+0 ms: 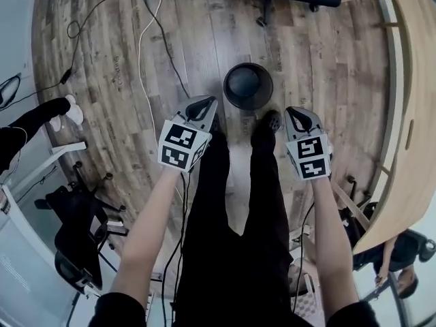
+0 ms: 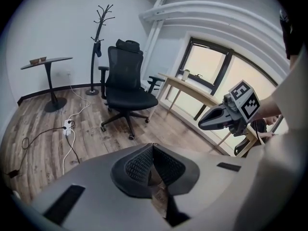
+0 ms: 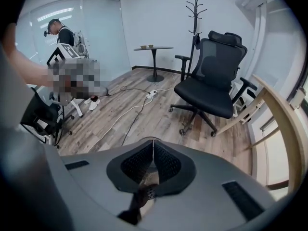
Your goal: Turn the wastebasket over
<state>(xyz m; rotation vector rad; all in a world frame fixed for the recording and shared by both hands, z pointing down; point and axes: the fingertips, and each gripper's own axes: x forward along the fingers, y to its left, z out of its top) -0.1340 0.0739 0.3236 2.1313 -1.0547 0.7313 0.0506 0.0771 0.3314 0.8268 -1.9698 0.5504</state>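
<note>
On our left, the left gripper (image 1: 201,107) hangs over the wood-plank floor (image 1: 116,67), its jaws pressed together on nothing. Between the two grippers, just ahead of our shoes, the round black wastebasket (image 1: 248,86) stands on the floor, a dark circle from above, touched by neither gripper. On our right, the right gripper (image 1: 300,118) also has its jaws pressed together, empty. Farther right runs a curved pale wooden worktop (image 1: 409,80).
</note>
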